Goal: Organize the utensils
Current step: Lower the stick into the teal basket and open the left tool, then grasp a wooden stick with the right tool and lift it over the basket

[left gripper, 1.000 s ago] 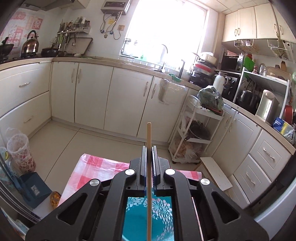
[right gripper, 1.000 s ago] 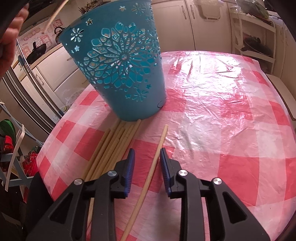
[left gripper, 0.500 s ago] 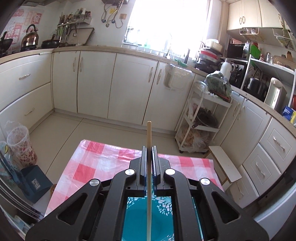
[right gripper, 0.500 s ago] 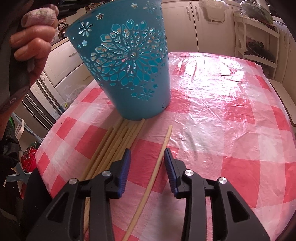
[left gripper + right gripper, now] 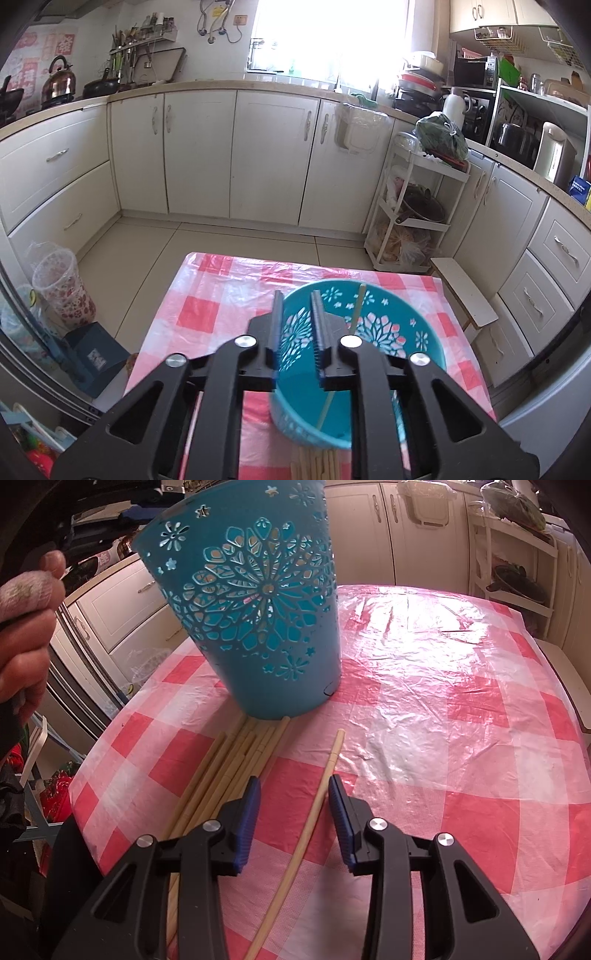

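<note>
We see the basket [image 5: 258,627] standing on the table [image 5: 443,701] — bundled chopsticks [image 5: 229,768] before it, a single chopstick [image 5: 314,812] to their right.

A home kitchen, lived in and well stocked.

Cream cabinets [image 5: 269,155] run under a long counter [image 5: 207,85] that wraps from nine o'clock round to three. A kettle [image 5: 58,76] and pans sit at ten o'clock, utensils hang on a wall rack [image 5: 142,46], and a bright window [image 5: 332,37] fills twelve o'clock. At two o'clock stands what looks like a microwave [image 5: 474,68]; a white trolley [image 5: 413,206] holds pots and bags. A checked plastic cloth [image 5: 443,686] covers the near surface.
</note>
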